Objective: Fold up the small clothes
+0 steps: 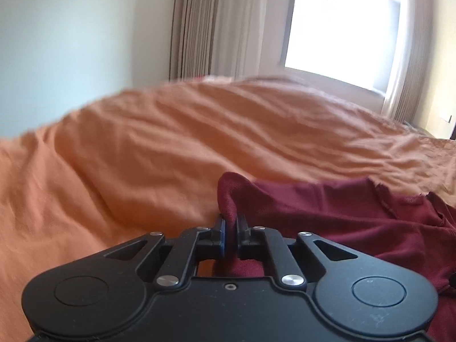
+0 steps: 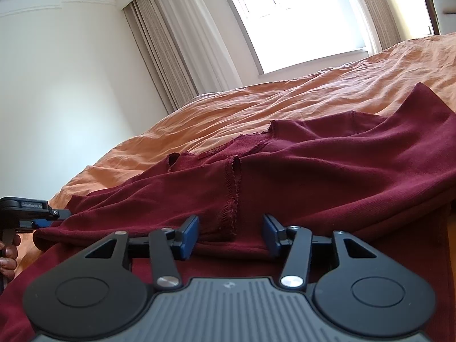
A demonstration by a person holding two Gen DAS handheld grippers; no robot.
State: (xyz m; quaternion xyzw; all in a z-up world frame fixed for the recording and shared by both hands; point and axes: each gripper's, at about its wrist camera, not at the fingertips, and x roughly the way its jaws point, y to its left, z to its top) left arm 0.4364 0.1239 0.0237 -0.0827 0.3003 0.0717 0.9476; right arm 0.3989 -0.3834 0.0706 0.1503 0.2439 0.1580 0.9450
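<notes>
Maroon garment [image 2: 327,171], its neck label [image 2: 213,151] unreadable, lies on an orange-sheeted bed [image 1: 142,142] by a curtained window [image 2: 285,14]; left tongs [image 1: 229,228] pinch its fold, right tongs [image 2: 230,235] gape around fabric.

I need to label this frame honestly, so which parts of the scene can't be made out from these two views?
- Maroon garment: its full outline; both views cut it off at the right and bottom edges, and the right gripper covers its near hem.
- Cloth pinched in the left gripper: which part, unclear.
- Window: overexposed.
</notes>
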